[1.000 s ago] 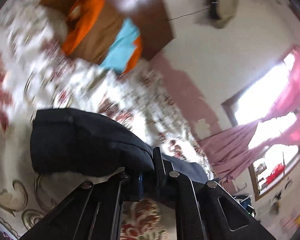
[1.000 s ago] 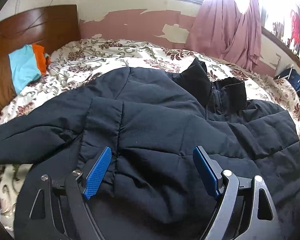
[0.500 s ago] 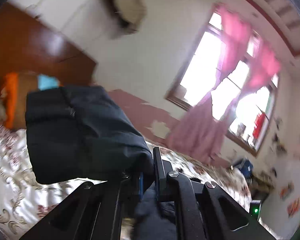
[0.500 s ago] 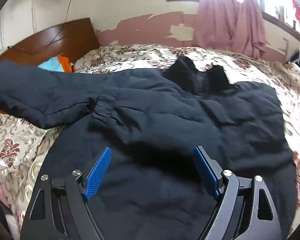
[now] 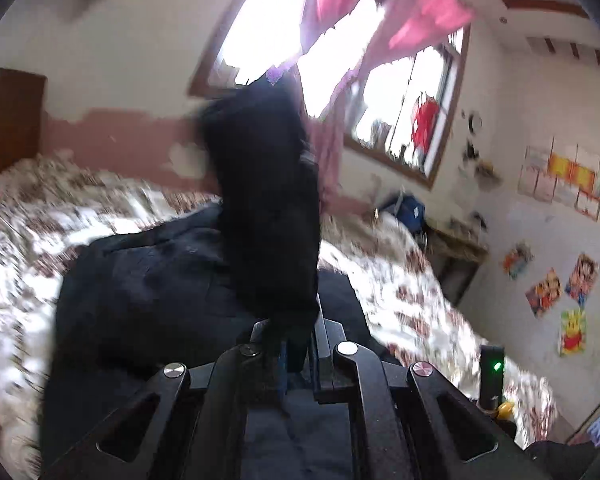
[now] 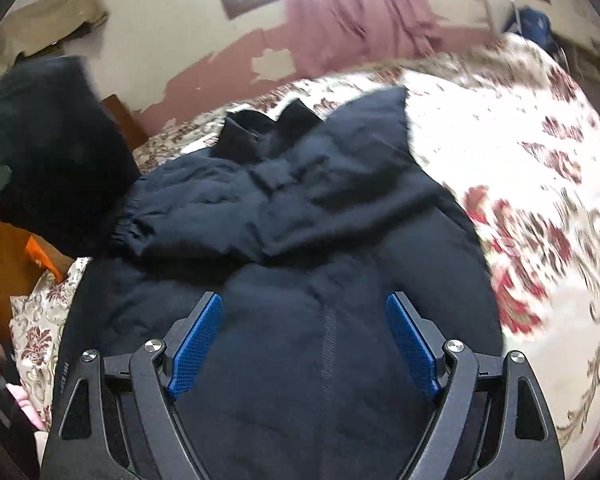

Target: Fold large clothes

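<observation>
While right gripper (image 6: 306,344) jaws gape, left gripper (image 5: 298,344) clamps sleeve (image 5: 268,200), now raised

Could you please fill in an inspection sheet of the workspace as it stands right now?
Surface: bed with a floral bedspread, partly covered.
Job's things: dark padded jacket spread flat on the bed; its sleeve is lifted off it.
Clutter: orange and brown items by the wooden headboard; blue bag past the bed's far end.
Grippers: left tool shut on the sleeve; right tool open over the jacket, nothing between its pads.
Cables: nothing seen.
Surroundings: window with pink curtains, peeling wall paint, posters on the side wall.
</observation>
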